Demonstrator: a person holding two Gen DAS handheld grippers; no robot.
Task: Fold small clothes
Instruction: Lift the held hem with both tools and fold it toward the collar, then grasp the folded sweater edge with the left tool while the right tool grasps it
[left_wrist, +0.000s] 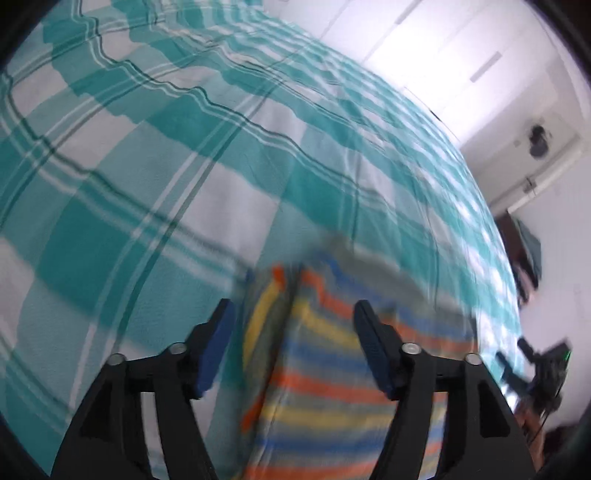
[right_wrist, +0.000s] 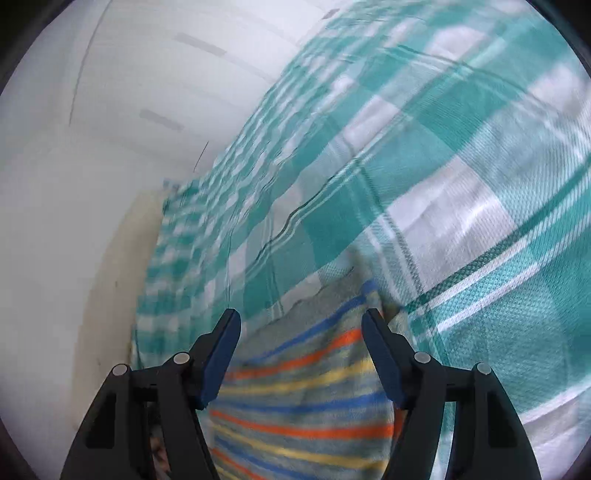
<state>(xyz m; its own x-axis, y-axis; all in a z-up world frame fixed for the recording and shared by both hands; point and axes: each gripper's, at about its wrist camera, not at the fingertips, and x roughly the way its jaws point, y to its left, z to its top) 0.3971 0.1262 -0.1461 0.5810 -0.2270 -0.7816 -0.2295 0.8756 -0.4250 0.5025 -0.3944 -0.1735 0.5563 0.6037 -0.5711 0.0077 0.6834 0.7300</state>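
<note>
- Left gripper (left_wrist: 293, 314): jaws standing wide, gripping nothing; the garment (left_wrist: 332, 369) is lying below and between the fingers, pads not pressing it.
- Right gripper (right_wrist: 301, 321): also standing wide and empty over the same garment (right_wrist: 306, 387).
- Doing it well: probably line both grippers up on matching edges, pinch only one layer, keep the fold square.
- Garment: small, grey with blue, orange and yellow stripes, blurred, looking partly folded, lying near on the teal-checked bedspread (left_wrist: 147, 166).
- White wardrobe (left_wrist: 461, 55) standing far right.
</note>
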